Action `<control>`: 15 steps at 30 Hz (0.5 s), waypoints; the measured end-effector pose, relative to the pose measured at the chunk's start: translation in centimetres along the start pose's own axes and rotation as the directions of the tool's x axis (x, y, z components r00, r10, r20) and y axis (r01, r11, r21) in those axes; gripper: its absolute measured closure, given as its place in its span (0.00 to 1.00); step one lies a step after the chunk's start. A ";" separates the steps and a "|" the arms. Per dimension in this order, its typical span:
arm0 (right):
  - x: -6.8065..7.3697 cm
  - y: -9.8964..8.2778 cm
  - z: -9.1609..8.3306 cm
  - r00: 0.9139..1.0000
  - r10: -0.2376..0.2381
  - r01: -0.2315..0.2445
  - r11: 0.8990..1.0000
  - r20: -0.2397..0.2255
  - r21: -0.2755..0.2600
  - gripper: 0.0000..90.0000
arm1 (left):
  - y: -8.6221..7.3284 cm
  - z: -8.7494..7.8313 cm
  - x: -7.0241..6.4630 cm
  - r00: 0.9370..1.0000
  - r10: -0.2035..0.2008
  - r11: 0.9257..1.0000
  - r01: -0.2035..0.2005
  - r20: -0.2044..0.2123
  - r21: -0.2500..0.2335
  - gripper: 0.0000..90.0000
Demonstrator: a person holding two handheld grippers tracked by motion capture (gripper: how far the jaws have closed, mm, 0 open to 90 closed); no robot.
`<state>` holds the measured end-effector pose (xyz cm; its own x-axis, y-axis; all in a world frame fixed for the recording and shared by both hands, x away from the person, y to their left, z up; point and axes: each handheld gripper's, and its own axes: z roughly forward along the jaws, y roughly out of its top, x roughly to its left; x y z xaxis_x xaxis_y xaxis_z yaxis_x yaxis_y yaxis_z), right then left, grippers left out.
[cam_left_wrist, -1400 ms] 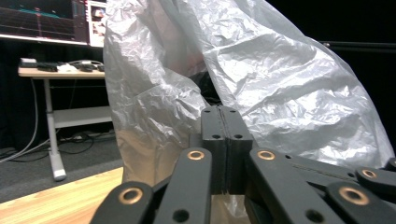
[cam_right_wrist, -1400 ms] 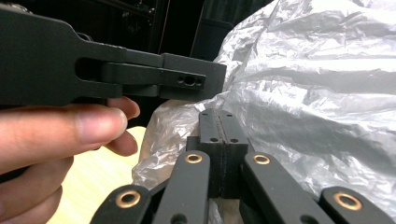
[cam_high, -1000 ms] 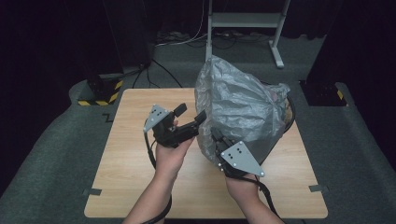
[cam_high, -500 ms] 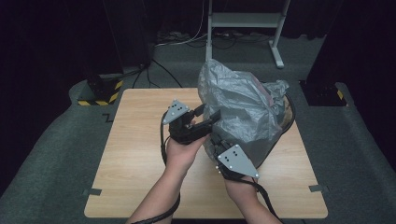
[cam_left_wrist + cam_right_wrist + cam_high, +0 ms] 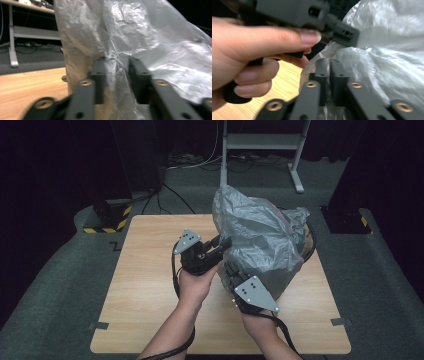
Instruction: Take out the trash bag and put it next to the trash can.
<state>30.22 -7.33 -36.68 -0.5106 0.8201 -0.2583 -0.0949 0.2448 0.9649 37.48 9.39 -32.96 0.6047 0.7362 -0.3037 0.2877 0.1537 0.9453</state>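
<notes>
At the bottom of the high view, two forearms rose from the lower edge toward the middle of a wooden table. The right gripper sat low centre, its grey three-cornered plate uppermost, with its tips buried in the near side of a crumpled grey plastic bag. In the right gripper view its two jaws stood almost together at centre frame, pinching a thin fold of the plastic between them, probably to anchor that side of the bag. Just left of it and slightly farther up, the left gripper pointed to the right into the bag's left flank. Its jaws had just been closing; in the left gripper view they stood a little apart with a pleat of plastic running up between them, and I could not tell whether the pads already pressed it. The two grips sat close beside each other, likely so the film could be pulled apart or opened. The bag stood on the right half of the table, centre right in the high view, upright and puffed, its long axis running from the table up to a peak at upper centre. Beyond the table lay grey carpet, loose cables and the legs of a metal stand at the top of the frame.
</notes>
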 end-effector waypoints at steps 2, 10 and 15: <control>-0.3 0.4 -0.7 1.000 0.014 -0.014 1.000 -0.006 -0.017 0.87 | 0.1 0.0 -0.1 1.000 0.004 1.000 -0.004 0.002 -0.002 0.89; -2.3 2.5 -4.1 0.999 0.035 -0.033 0.997 0.023 -0.066 0.73 | 0.8 -0.2 -1.0 0.999 0.034 0.997 -0.036 -0.021 -0.066 0.98; -4.3 2.9 -6.1 0.997 0.042 -0.037 0.997 0.065 -0.065 0.69 | 1.6 -0.6 -1.7 0.998 0.052 0.989 -0.056 -0.028 -0.137 0.99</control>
<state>26.91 -13.30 -32.46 -0.4575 0.8615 -0.2205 -0.1310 0.1800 0.9749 36.51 8.82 -30.84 0.5977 0.7616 -0.2504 0.1494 0.2010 0.9681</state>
